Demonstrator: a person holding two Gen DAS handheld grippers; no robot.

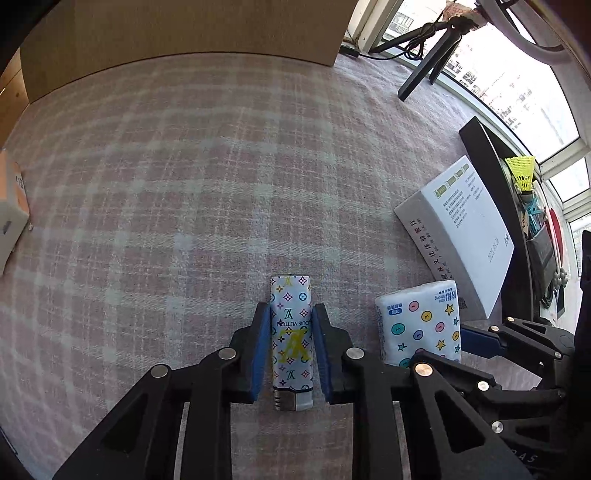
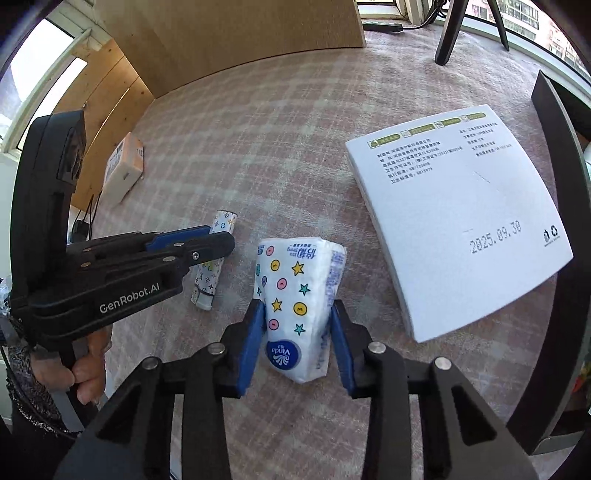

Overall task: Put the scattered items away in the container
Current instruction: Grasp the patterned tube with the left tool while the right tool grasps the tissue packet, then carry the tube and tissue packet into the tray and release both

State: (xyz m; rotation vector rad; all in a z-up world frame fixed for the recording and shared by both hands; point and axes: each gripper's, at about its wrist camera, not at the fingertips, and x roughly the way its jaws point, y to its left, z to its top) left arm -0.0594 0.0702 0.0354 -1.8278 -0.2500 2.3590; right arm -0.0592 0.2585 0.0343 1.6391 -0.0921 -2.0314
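Note:
A white lighter (image 1: pixel 291 332) with coloured monogram print lies on the pink checked cloth (image 1: pixel 184 184), metal end toward the camera. My left gripper (image 1: pixel 291 308) is shut on it, a blue pad against each long side. To its right is a small tissue pack (image 1: pixel 421 321) printed with stars and dots. In the right wrist view my right gripper (image 2: pixel 298 306) is shut on this tissue pack (image 2: pixel 295 291), which is pinched narrower between the pads. My left gripper (image 2: pixel 219 240) shows there too, over the lighter (image 2: pixel 205 288).
A large flat white pack (image 2: pixel 458 206) lies right of the tissue pack, against a black container (image 2: pixel 554 110) holding a yellow shuttlecock (image 1: pixel 522 170). An orange-and-white box (image 2: pixel 123 162) lies far left. Cardboard (image 1: pixel 184 29) and a tripod (image 1: pixel 428 62) stand behind. A hand (image 2: pixel 85 373) grips the left handle.

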